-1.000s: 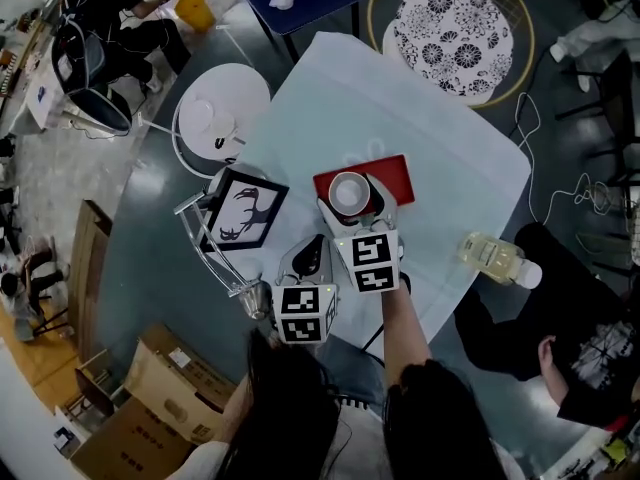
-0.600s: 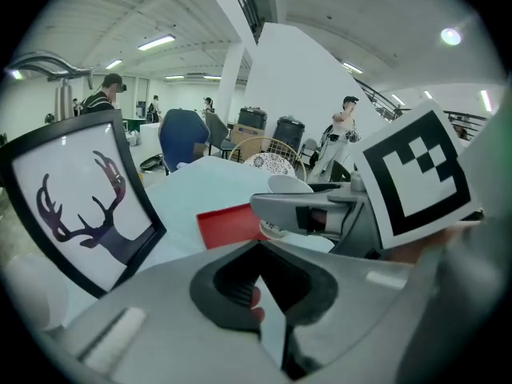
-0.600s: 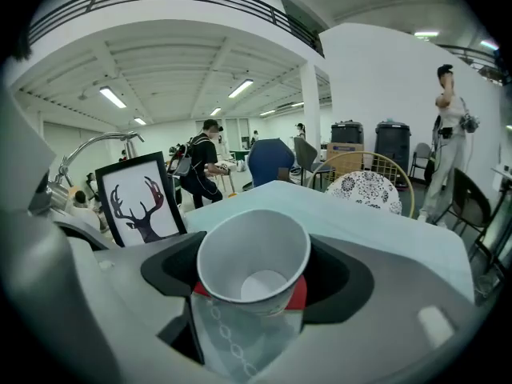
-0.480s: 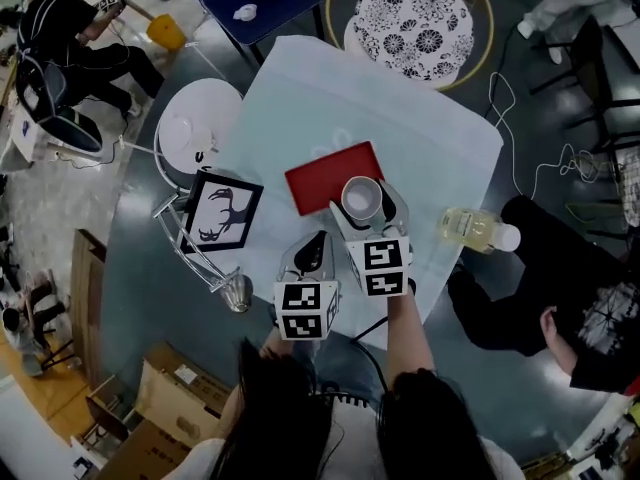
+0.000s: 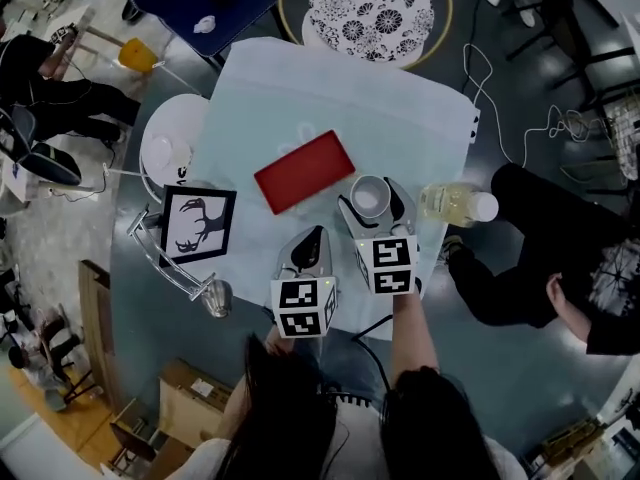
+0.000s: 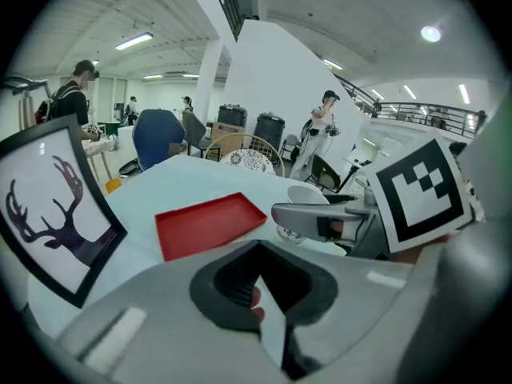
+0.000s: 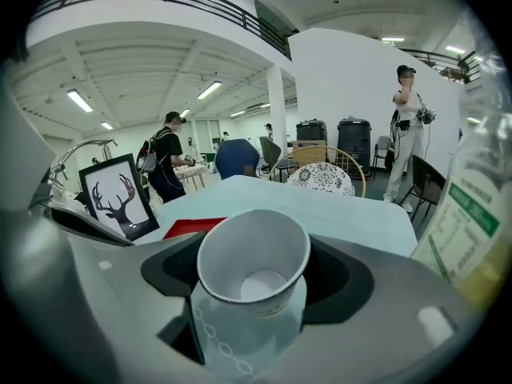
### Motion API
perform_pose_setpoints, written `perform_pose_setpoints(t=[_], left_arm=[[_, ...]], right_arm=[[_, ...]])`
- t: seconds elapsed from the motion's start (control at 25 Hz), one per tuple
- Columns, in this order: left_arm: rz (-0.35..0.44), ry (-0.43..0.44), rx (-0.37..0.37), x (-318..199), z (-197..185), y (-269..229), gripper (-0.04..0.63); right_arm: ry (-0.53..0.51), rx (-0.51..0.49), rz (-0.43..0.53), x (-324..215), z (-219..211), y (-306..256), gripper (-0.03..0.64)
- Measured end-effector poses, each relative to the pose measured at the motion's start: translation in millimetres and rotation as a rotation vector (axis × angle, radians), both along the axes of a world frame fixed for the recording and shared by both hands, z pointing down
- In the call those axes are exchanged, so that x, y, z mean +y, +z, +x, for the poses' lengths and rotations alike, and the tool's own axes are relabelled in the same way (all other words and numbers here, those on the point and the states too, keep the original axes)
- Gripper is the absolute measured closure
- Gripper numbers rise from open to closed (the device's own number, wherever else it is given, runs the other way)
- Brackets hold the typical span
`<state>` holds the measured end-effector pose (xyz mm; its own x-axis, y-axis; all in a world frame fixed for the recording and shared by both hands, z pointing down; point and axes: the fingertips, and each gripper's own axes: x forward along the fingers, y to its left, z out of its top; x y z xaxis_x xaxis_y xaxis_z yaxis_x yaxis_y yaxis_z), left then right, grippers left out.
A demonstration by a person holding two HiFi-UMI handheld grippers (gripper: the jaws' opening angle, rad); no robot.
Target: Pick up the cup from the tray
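White paper cup (image 5: pixel 369 197) is pinched mouth-up between the jaws of the right gripper (image 7: pixel 254 290), off the red tray (image 5: pixel 304 171), between it and a bottle (image 5: pixel 455 205) over the pale table (image 5: pixel 400 118); left gripper (image 5: pixel 310 240) jaws pressed together, empty.

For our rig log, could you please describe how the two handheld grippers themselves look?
The left gripper and right gripper are alike: smooth light grey jaw shells that taper forward, lined with black inner pads. Behind the jaws each carries a white cube printed with black square markers.
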<state>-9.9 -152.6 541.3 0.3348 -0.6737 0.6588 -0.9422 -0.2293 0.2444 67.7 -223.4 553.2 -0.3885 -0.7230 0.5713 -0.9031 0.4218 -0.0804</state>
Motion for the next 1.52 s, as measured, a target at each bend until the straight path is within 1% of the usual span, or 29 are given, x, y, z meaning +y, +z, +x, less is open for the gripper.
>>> perform_pose_setpoints(t=[0.32, 0.52, 0.6, 0.68, 0.84, 1.0, 1.08, 1.2, 1.4, 1.52], left_arm=[[0.000, 0.026, -0.013, 0, 10, 9, 0.595], [0.011, 0.003, -0.021, -3, 2, 6, 0.595], [0.012, -0.009, -0.027, -3, -5, 8, 0.594], [0.003, -0.018, -0.031, 0, -11, 10, 0.595], [-0.013, -0.030, -0.012, 9, -9, 14, 0.595], [-0.028, -0.006, -0.027, 22, -7, 23, 0.595], [-0.034, 0.005, -0.026, 24, -6, 22, 0.595], [-0.025, 0.006, -0.025, 24, -6, 14, 0.595], [0.008, -0.008, -0.024, 22, -11, 1, 0.595], [0.048, -0.019, -0.011, 18, -13, -15, 0.595]], right_arm=[[0.022, -0.018, -0.007, 8, 11, 13, 0.232], [0.027, -0.007, 0.019, 11, 14, 19, 0.229], [0.040, -0.021, 0.034, 11, 15, 20, 0.229], [0.051, -0.036, 0.039, 11, 15, 22, 0.229], [0.056, -0.055, 0.022, 10, 18, 23, 0.230], [0.059, -0.081, 0.016, 11, 18, 19, 0.210], [0.062, -0.076, 0.029, 12, 20, 13, 0.206], [0.058, -0.048, 0.079, 13, 24, -6, 0.204], [0.053, -0.068, 0.159, 19, 23, -48, 0.204], [0.041, -0.075, 0.188, 26, 20, -72, 0.204]])
